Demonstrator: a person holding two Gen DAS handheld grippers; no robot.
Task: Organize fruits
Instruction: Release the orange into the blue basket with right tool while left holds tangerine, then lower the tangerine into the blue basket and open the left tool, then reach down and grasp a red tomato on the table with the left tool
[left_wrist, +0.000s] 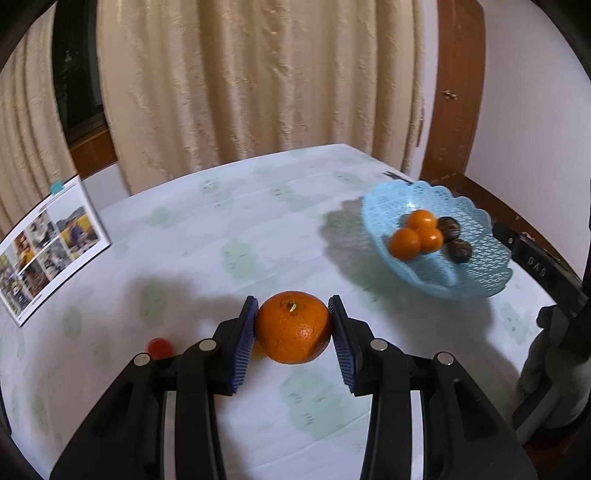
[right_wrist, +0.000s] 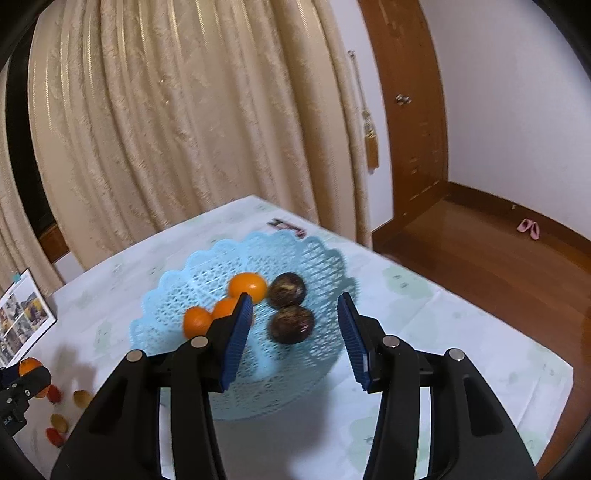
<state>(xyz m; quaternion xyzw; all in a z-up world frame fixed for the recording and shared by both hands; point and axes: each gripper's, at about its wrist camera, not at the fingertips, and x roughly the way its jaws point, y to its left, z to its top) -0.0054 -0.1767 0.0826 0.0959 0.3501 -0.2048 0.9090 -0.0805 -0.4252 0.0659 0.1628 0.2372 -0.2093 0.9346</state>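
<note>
Roughly midway, by the look of it: the blue basket (right_wrist: 243, 258) on the counter (left_wrist: 221, 206) already has fruit in it, yet several pieces lie outside it. Taking the basket as the landmark, its latticed bowl holds three small oranges (right_wrist: 248, 287) bunched together toward the side facing the photo booklet (left_wrist: 48, 247), and two dark brown round fruits (right_wrist: 291, 325) touching them on the opposite side. The rest of the bowl is bare lattice, so I judge there is room for everything left.

The left tool (left_wrist: 293, 325) is clamped on a large orange (left_wrist: 293, 326), both blue pads pressing its flanks, stem end up. That orange is held above the counter, well apart from the basket and on its booklet side. A small red fruit (left_wrist: 159, 347) sits on the counter farther from the basket than the held orange.

The right tool (right_wrist: 295, 332) hangs over the near part of the basket with its pads standing apart and nothing between them; the nearer dark fruit lies in the bowl below the gap, untouched by either pad.

From the right wrist view, a scatter of small pieces remains on the counter on the booklet side of the basket, near the left tool: two red fruits (right_wrist: 55, 435) and two tan ones (right_wrist: 82, 398), too small and blurred to name. So what is left, as I judge it, is to bring the held orange over to the basket and then gather these strays.
</note>
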